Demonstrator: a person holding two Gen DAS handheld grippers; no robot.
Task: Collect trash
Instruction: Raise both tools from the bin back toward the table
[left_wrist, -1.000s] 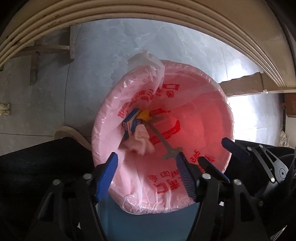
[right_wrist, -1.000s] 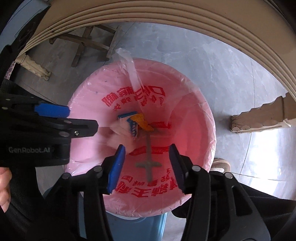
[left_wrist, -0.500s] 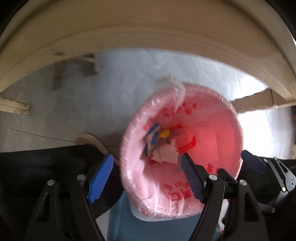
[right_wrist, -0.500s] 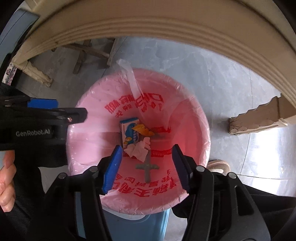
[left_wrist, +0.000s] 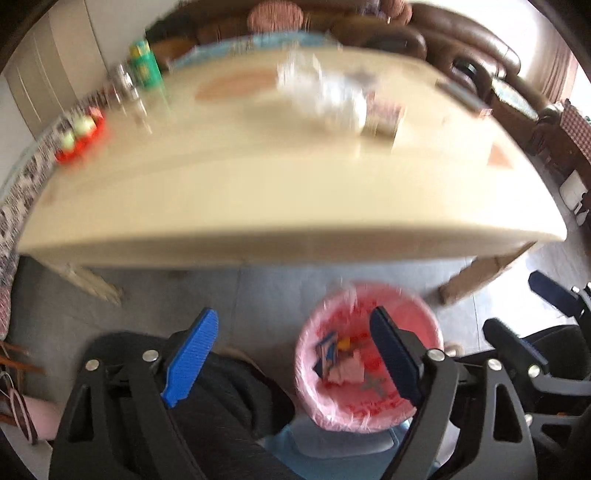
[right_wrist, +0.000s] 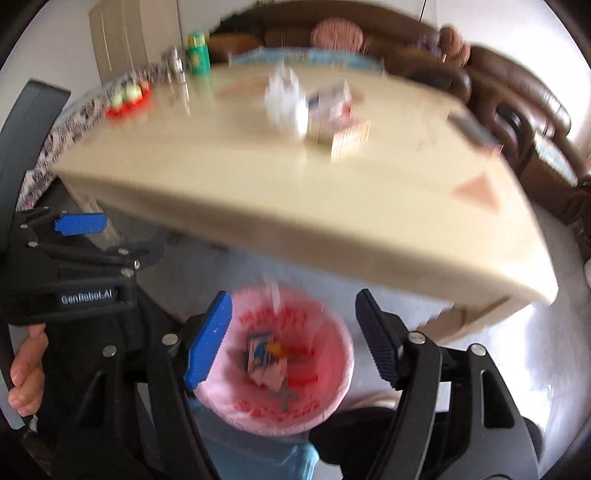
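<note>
**Two empty grippers above a lined trash bin beside a table**

Two handheld grippers point down toward a floor bin, both views smeared by motion blur. The left gripper (left_wrist: 291, 354) has blue ribbed pads (left_wrist: 190, 356) set wide apart and still spreading, with nothing between them. The right gripper (right_wrist: 295, 336) also has its jaws opening, and nothing is held there either. In the right wrist view, a hand (right_wrist: 26, 373) grips the black handle of the left gripper at the left edge of the frame.

Below both grippers stands a blue trash bin (right_wrist: 258, 454) lined with a pink plastic bag (left_wrist: 424, 325) printed with red characters. The collected trash lies at the bottom of the bag: a small blue and white carton (right_wrist: 258, 352), a yellow scrap (right_wrist: 275, 348) touching it, and crumpled pale tissue (left_wrist: 347, 369) just beside them. The bin sits on a grey tiled floor (left_wrist: 258, 291), near the front edge of a cream table (left_wrist: 258, 199).

On the table, toward its far edge, a clear crumpled plastic bag (right_wrist: 286, 99) rests against a white, blue and red box (right_wrist: 332, 105). Near the far left corner stand a green can (left_wrist: 146, 62), a clear glass item (right_wrist: 175, 62) too blurred to identify, and red objects with pale green tops (left_wrist: 79, 134). A brown leather sofa (right_wrist: 517, 99) runs behind the table.
</note>
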